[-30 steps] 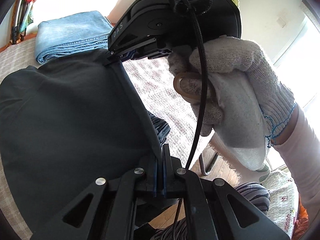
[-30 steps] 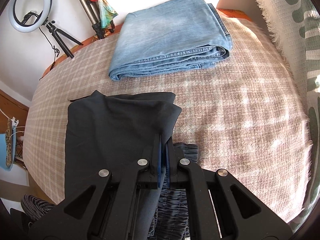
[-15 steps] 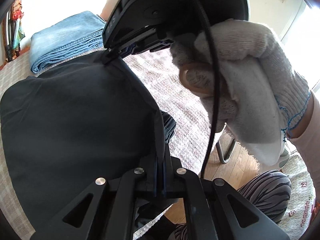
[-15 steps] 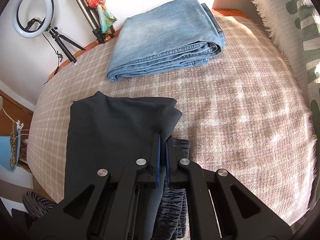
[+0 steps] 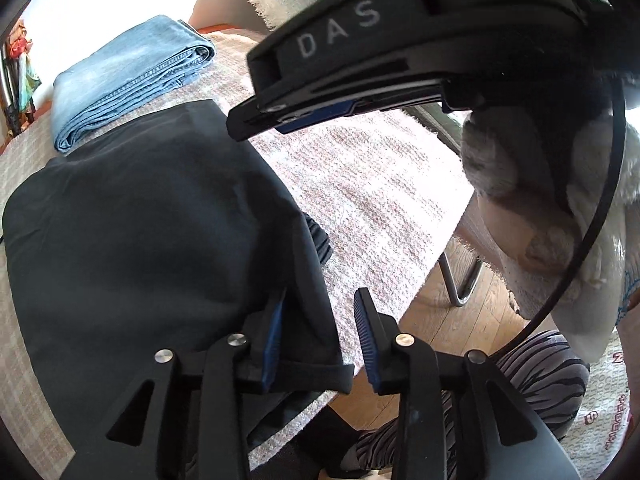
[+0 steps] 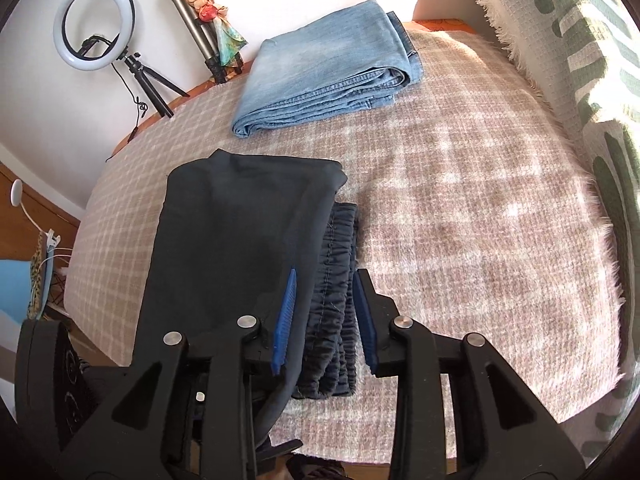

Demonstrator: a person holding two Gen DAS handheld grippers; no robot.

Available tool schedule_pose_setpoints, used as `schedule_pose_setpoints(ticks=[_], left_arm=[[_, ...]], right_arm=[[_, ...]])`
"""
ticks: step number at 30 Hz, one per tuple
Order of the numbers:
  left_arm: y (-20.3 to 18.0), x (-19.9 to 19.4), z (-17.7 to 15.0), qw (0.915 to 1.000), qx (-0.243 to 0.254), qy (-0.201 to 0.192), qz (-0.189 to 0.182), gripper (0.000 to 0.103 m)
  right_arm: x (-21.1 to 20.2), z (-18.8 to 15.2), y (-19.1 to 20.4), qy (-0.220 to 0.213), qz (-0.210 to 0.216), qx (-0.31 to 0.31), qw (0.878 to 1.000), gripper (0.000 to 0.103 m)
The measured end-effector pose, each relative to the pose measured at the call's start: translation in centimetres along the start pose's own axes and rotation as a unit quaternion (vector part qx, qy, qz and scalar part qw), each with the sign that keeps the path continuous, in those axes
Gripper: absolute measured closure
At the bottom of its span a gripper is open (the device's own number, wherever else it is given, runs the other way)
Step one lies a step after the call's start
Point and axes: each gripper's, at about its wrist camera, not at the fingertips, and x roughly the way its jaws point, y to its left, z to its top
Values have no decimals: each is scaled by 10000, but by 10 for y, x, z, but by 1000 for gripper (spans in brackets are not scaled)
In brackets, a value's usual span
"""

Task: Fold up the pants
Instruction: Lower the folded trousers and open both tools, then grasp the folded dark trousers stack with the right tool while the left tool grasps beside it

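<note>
Dark pants [image 6: 240,232] lie folded on the checked blanket [image 6: 460,220], with the gathered waistband [image 6: 340,280] showing at their right edge. In the left wrist view the pants [image 5: 140,220] fill the left side. My left gripper [image 5: 320,336] is open, its jaws apart around the pants' near edge. My right gripper [image 6: 326,312] is open over the waistband; it also shows in the left wrist view [image 5: 280,116], held by a gloved hand [image 5: 560,208] above the pants' far corner.
Folded blue jeans lie at the back of the blanket [image 6: 328,68], also in the left wrist view [image 5: 128,80]. A ring light [image 6: 94,24] and tripod [image 6: 200,28] stand behind. A green-patterned throw [image 6: 580,40] is at right. The blanket's edge drops to wood floor [image 5: 448,320].
Both grippers were shut on the pants' edge; now both have opened and the fabric lies released on the blanket. The right gripper has come closer over the left one.
</note>
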Motion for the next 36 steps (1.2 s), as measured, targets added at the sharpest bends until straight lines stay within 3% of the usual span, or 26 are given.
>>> schedule_pose_setpoints(ticks=[7,10,15,16,17,20,26,32,36], left_arm=[[14,-26,-16,9998,-36,-157,-89,72],[31,-47,-23,9992,-213,-329,-4,72],[65,-80,-36,9961,-592,-620,206,72],[70,-84,-41,9953,-624,-683,285,70],[79,-91,-45,9941,-675,-760,379,60],[109,-105,-52,9891,-1029,-941,465,43],[165,-107,-64,9837,-1436,-931,544,43],[214,-88,-64,9696,-2255,-952,-22,43],[230,-73,-65,9629,-2533,-911,-210,43]], right_arm=[[-26,-30,-7,-188,262,185,9993,69],[-26,-37,-5,-231,272,200,9992,52],[-27,-42,1,-370,285,353,9983,49],[-27,-42,4,-384,279,334,9983,44],[-27,-42,7,-396,269,295,9984,36],[-24,-38,14,-389,142,118,9991,24],[0,-25,1,-140,29,101,9998,20],[28,-15,-10,160,284,47,9995,19],[40,-10,-16,279,630,101,9976,19]])
